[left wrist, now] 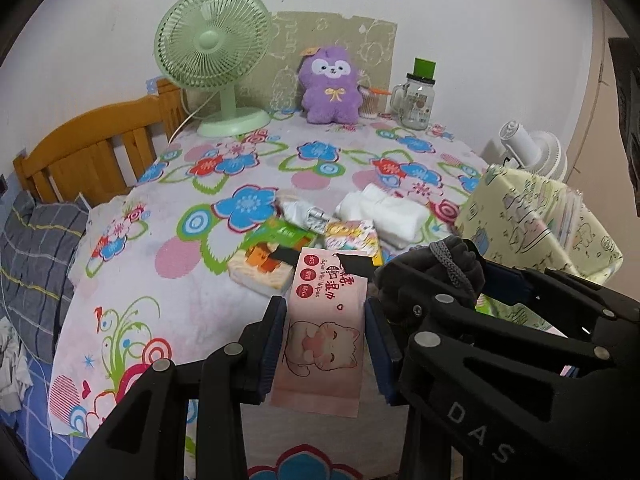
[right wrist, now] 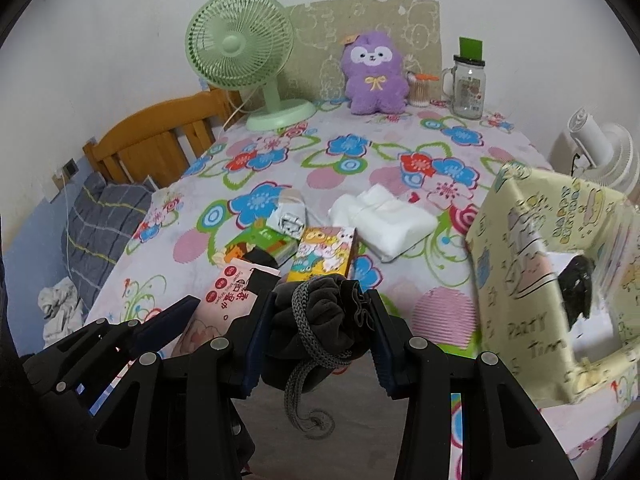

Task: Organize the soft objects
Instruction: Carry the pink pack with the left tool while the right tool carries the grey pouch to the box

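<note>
My left gripper (left wrist: 325, 322) is shut on a pink wet-wipes pack (left wrist: 324, 332) with a cat print, held just above the near table edge; the pack also shows in the right wrist view (right wrist: 224, 296). My right gripper (right wrist: 320, 312) is shut on a dark grey drawstring pouch (right wrist: 320, 320), whose cord hangs down; the pouch also shows in the left wrist view (left wrist: 436, 272). Ahead lie a green tissue pack (left wrist: 268, 260), a yellow cartoon tissue pack (right wrist: 324, 256), a silver crumpled pack (left wrist: 304, 212) and folded white cloth (right wrist: 384, 220).
A yellow patterned storage box (right wrist: 532, 280) stands at the right, open, with a dark item (right wrist: 576, 288) inside. At the table's back stand a green fan (right wrist: 244, 60), a purple plush (right wrist: 374, 76) and a glass jar (right wrist: 468, 84). A wooden bed frame (left wrist: 92, 148) is left.
</note>
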